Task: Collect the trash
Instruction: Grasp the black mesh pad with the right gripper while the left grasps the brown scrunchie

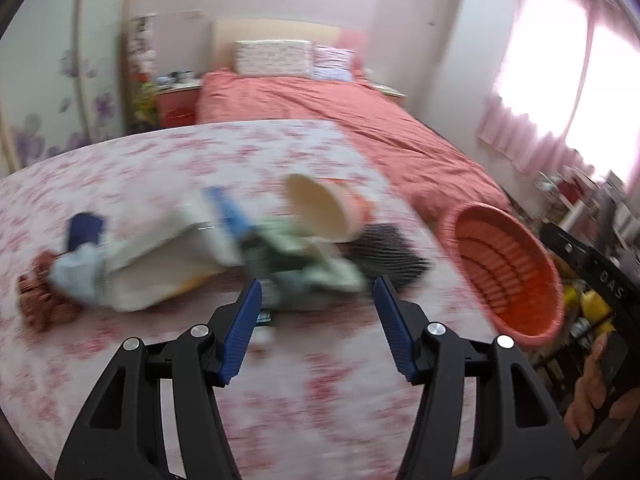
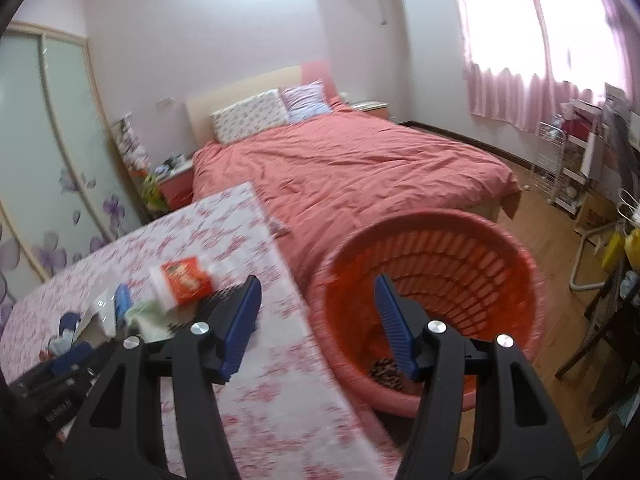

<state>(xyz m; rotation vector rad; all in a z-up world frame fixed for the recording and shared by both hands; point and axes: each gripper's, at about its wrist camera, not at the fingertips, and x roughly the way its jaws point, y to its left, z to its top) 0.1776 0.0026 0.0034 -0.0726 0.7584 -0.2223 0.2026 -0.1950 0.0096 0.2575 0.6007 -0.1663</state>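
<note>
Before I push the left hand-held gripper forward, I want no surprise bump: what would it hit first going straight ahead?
Most likely the green wrapper at the near edge of the trash pile, straight ahead of the open left hand-held gripper on the table. The picture is blurred, so depth is uncertain.

Both wrist views bedward, perhaps blurred.

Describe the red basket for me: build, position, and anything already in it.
The red basket looks like plastic, round, with slotted walls and a solid rim. It sits off the right edge of the floral-covered table, against the foot of the bed, its opening tipped toward the cameras. One brownish crumpled piece lies at its bottom. The open right tongs hover in front of it, not touching.
</note>
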